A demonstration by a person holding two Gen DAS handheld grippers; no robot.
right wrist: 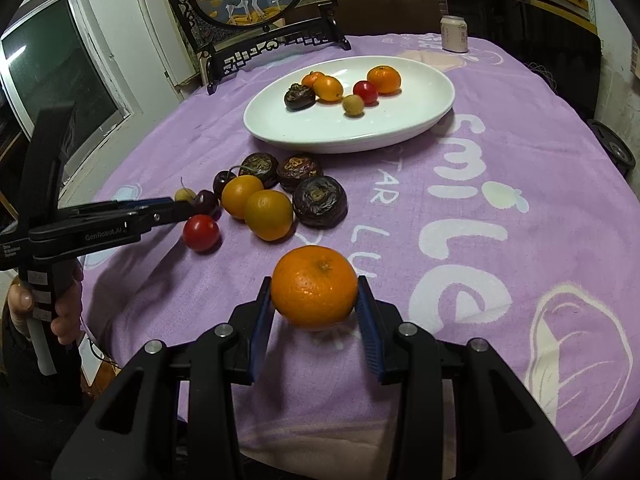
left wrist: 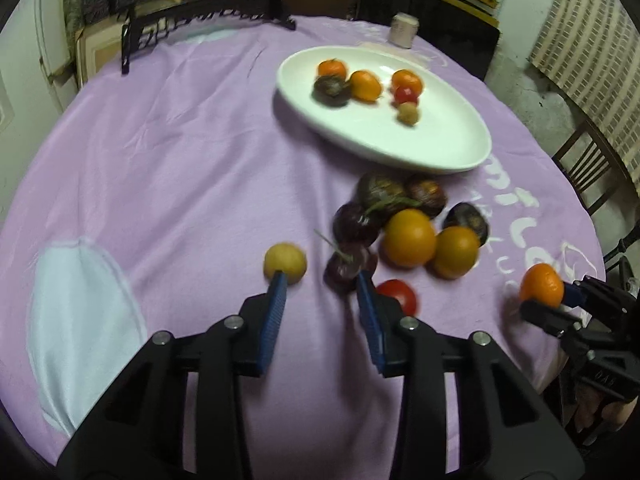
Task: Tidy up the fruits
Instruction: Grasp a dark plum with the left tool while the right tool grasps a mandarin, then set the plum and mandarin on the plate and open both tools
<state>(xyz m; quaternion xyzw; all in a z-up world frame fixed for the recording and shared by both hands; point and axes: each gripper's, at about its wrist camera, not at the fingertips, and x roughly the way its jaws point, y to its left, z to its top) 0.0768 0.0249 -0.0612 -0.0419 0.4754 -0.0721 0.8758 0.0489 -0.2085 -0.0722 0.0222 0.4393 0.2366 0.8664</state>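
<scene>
Fruits partly sorted: six on white plate [right wrist: 420,120] beyond both tongs. Mandarin [right wrist: 315,286] clamped in right tongs [right wrist: 316,300]; left tongs [left wrist: 322,280] apart, nearing desk pile [left wrist: 408,232] yet unsorted.

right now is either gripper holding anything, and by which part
The right gripper holds a mandarin orange, its two blue pads pressed on the fruit's opposite sides. The left gripper is open and holds nothing.

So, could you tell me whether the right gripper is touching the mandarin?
Touching: in the right wrist view, both blue pads of the right gripper press against the sides of the mandarin, holding it.
</scene>
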